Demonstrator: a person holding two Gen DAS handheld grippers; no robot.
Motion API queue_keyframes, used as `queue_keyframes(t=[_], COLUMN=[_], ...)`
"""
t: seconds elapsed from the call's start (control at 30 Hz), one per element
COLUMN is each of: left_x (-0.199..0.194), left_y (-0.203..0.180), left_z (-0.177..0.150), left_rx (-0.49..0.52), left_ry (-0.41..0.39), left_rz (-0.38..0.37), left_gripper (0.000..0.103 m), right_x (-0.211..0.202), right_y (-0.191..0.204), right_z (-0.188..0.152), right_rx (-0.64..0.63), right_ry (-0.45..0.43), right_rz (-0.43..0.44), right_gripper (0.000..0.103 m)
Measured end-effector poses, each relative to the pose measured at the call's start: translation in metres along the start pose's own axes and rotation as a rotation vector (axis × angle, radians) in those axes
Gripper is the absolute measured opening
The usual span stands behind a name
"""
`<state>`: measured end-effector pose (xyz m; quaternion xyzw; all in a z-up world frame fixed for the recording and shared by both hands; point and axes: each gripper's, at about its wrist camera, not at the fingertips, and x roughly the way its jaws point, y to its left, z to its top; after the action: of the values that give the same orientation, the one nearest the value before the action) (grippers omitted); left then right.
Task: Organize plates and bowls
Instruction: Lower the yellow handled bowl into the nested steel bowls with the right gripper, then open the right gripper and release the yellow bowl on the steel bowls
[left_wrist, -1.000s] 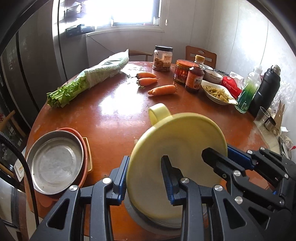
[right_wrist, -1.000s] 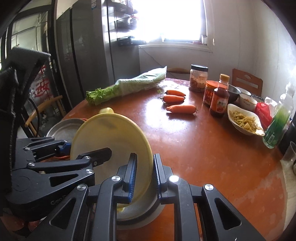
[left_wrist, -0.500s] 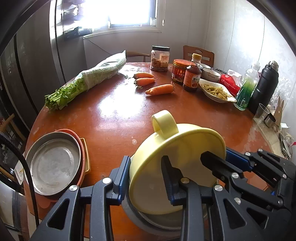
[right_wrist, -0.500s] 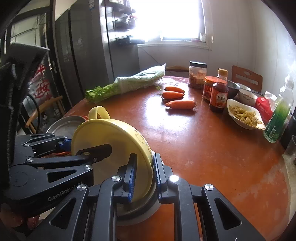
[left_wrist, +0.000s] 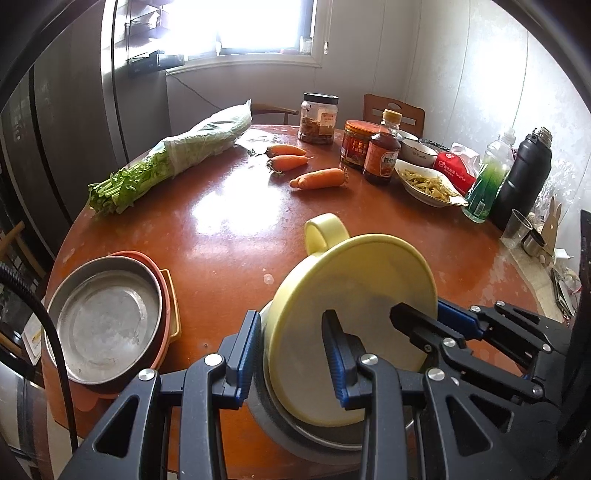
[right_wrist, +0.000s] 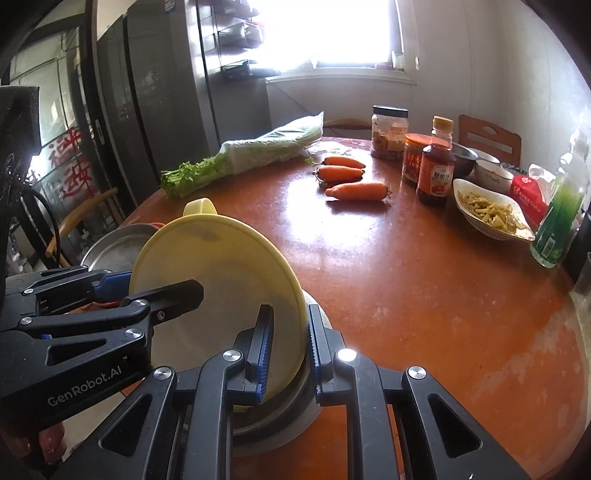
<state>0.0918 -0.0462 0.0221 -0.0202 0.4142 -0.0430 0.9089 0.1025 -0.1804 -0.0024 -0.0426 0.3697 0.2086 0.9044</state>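
Near table (left_wrist: 229, 240) edge: yellow bowl (left_wrist: 354, 302) tilted over grey bowl (left_wrist: 295, 432) | left tongs (left_wrist: 291, 354) and right tongs (right_wrist: 288, 347) each clamp opposite rims, likely steadying it for nesting | metal plate (left_wrist: 107, 321) stacked at left.

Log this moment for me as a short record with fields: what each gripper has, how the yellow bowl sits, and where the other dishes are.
left gripper: shut on the yellow bowl, near-left rim
right gripper: shut on the same bowl's right rim
bowl pose: tilted, handle up and away, lower edge inside the grey bowl
other dishes: steel pan nested in orange dish, left edge of the table
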Motion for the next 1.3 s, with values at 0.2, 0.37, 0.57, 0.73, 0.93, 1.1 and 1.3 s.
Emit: queue_keyframes(t=[0.2, 0.37, 0.57, 0.73, 0.93, 1.1, 1.3], left_x=[0.002, 0.001, -0.004, -0.005, -0.01, -0.015, -0.022], left_y=[0.003, 0.005, 0.009, 0.011, 0.011, 0.01, 0.009], left_z=[-0.004, -0.005, -0.005, -0.005, -0.005, -0.003, -0.002], left_rx=[-0.01, -0.016, -0.026, -0.024, -0.018, -0.015, -0.021], left_ry=[0.005, 0.005, 0.0, 0.002, -0.008, -0.019, -0.024], left_rz=[-0.006, -0.009, -0.008, -0.011, -0.018, -0.02, -0.018], left_gripper=[0.034, 0.034, 0.034, 0.034, 0.034, 0.034, 0.037], right_x=[-0.003, -0.005, -0.001, 0.0, -0.001, -0.007, -0.018], right_y=[0.001, 0.005, 0.009, 0.01, 0.009, 0.01, 0.009], right_z=[-0.001, -0.001, 0.005, 0.006, 0.009, 0.01, 0.013], right_rx=[-0.002, -0.021, -0.036, -0.039, -0.025, -0.022, -0.016], right_ry=[0.0, 0.003, 0.005, 0.01, 0.005, -0.007, -0.029], right_rz=[0.002, 0.002, -0.011, -0.017, -0.008, 0.004, 0.016], right_gripper=[0.018, 0.019, 0.02, 0.021, 0.023, 0.034, 0.036])
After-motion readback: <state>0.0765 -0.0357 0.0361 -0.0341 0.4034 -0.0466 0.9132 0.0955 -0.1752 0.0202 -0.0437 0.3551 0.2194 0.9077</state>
